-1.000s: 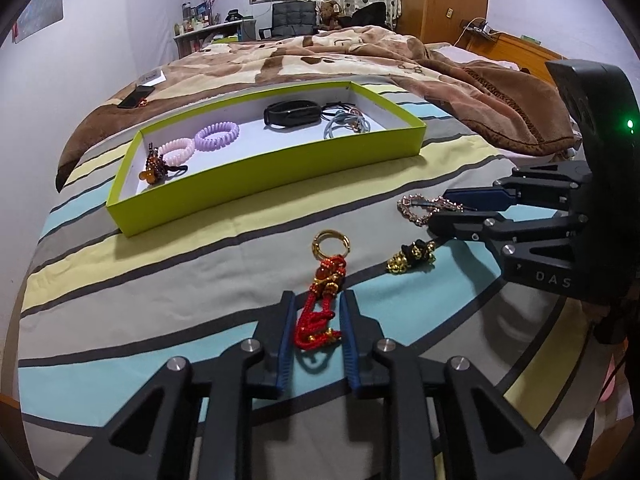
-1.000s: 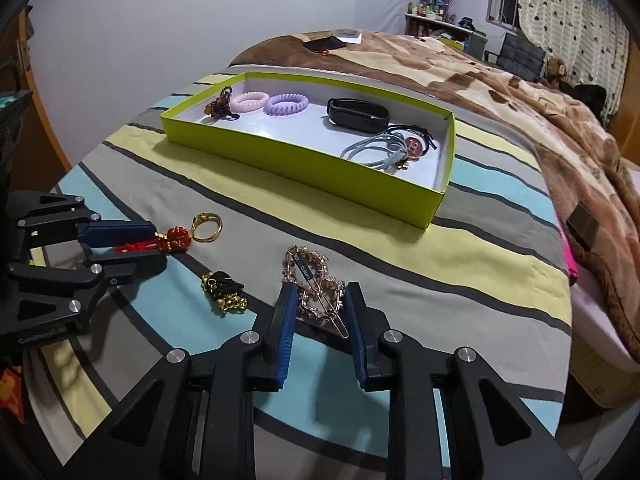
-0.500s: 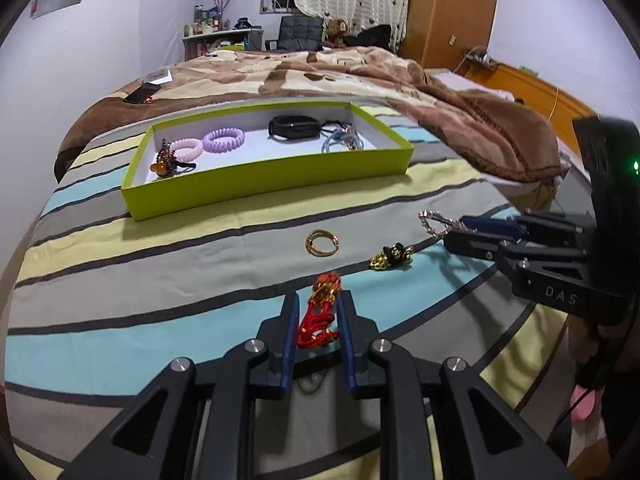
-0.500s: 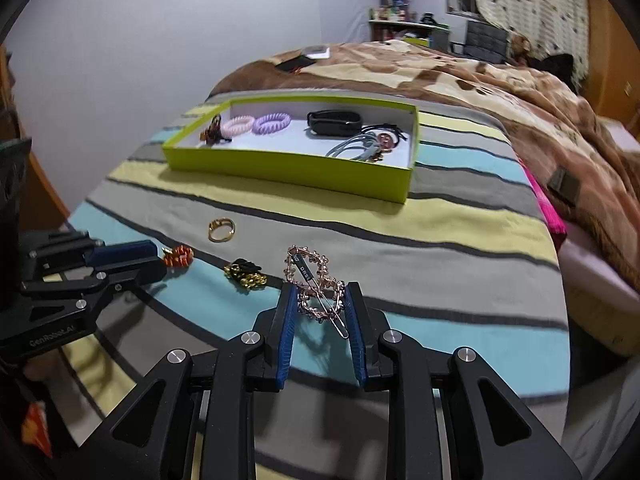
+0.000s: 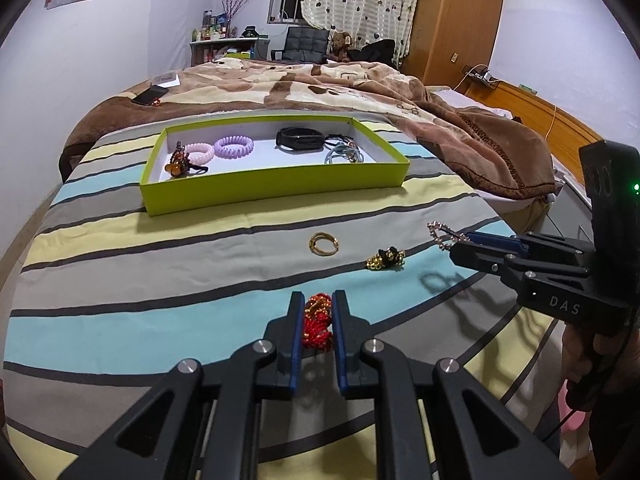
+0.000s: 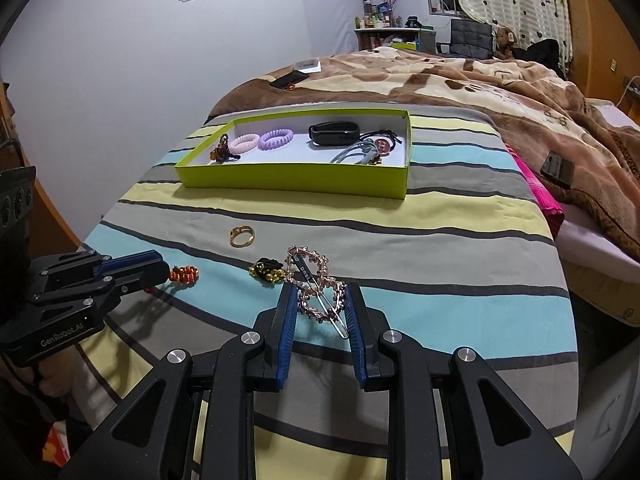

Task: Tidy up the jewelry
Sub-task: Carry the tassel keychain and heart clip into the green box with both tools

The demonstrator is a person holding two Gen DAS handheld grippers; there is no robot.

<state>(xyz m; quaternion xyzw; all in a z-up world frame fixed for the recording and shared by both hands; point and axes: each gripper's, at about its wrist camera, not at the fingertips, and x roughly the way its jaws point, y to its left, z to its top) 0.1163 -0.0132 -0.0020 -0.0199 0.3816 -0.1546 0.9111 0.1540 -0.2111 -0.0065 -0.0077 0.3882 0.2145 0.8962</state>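
While your left tongs [image 5: 316, 320] are closing on the red knotted charm [image 5: 317, 322], your right tongs [image 6: 320, 312] clamp the rose-gold hair clip [image 6: 316, 284], both raised above the striped bed [image 5: 160, 264], green tray [image 5: 276, 188] beyond.

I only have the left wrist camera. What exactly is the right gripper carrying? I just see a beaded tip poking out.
Observer: A heart-shaped rose-gold hair clip, clamped between the pads of the right gripper.
Operator: What decorates the hair ties in the box? It's a blur here.
Observer: A round, pinkish, button-like ornament, at the right end of the green box.
Operator: Anything on the blanket beyond that end?
Observer: A small dark rectangular object lies on the brown blanket.
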